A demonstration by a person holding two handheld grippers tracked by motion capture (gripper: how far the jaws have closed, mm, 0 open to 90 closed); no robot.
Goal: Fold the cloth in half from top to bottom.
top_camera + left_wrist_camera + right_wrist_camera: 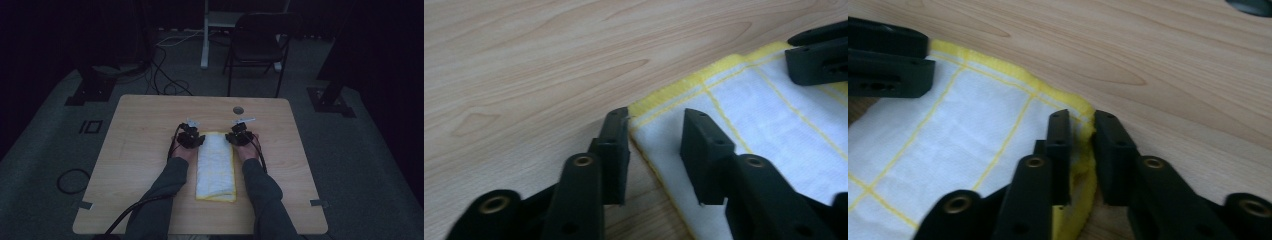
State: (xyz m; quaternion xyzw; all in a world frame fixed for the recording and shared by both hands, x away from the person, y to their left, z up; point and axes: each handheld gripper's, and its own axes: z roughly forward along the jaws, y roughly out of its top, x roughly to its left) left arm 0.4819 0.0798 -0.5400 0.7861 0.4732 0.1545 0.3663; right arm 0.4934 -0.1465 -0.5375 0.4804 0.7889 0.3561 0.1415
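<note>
The folded white terry towel with yellow border and yellow grid lines lies on the pale wood-grain table, its long axis running straight away from the person, between the two forearms. Both grippers sit at its far end, one at each far corner. The left gripper has its jaws apart, straddling the towel's left far corner: one jaw on bare table, the other over the cloth, nothing pinched yet. The right gripper has its jaws nearly closed on the right far corner, the yellow hem bunched between them. Judging from this, the next lift hinges on the left jaws closing on their corner too.
</note>
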